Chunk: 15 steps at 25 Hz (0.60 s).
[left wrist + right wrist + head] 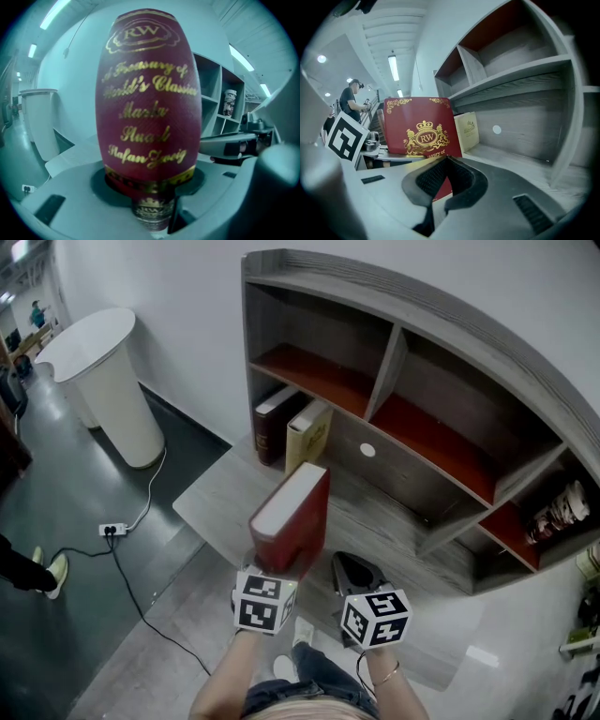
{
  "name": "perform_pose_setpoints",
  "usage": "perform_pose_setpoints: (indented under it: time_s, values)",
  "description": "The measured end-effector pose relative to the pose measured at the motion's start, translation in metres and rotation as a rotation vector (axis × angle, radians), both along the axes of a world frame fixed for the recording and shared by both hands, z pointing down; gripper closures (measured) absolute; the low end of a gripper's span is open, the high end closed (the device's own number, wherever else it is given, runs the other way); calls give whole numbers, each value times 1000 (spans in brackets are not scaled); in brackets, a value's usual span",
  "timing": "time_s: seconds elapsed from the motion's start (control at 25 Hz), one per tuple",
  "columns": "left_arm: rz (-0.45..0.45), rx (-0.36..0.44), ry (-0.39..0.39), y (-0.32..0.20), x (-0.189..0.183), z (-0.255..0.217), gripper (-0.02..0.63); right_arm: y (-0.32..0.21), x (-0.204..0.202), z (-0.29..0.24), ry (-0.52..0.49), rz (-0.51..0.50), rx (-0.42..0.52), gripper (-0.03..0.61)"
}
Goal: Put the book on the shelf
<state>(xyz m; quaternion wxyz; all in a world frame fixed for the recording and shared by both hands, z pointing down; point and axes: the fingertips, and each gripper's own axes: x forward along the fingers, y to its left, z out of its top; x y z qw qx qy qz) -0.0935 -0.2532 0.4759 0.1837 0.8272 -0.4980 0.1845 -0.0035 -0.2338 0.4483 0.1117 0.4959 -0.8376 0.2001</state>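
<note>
A thick red book (292, 517) with gold lettering stands upright in my left gripper (277, 568), which is shut on its lower end. The book's spine (149, 93) fills the left gripper view, wedged between the jaws of that gripper (150, 190). It hangs over the front of the grey shelf unit's bottom ledge (394, 521). My right gripper (356, 570) sits just right of the book, shut and empty. In the right gripper view its tips (446, 159) meet in front of the red cover (419, 124).
A dark red book (272, 423) and a cream book (309, 432) stand in the shelf's lower left. Small items (558, 512) fill a right compartment. A white round stand (108, 381) and a power strip (112, 530) with its cable are on the floor at left. A person (349, 101) stands far off.
</note>
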Motion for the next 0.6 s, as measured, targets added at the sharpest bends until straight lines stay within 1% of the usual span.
perform_pose_setpoints:
  time_s: [0.24,0.4,0.48,0.6]
  values:
    - [-6,-2,-1,-43,12,8,399,-41,11,6,7,0,-18,569]
    - [-4,-39,-8,-67,20,18,399,-63,14,7,13,-18,-22,569]
    - [-7,-44,-21,-80,23,21,399,-73,16,10,13,-25,-30,569]
    - [9,-6,-41,-100,31,17,399,-85,21,15,5,-20,-45,569]
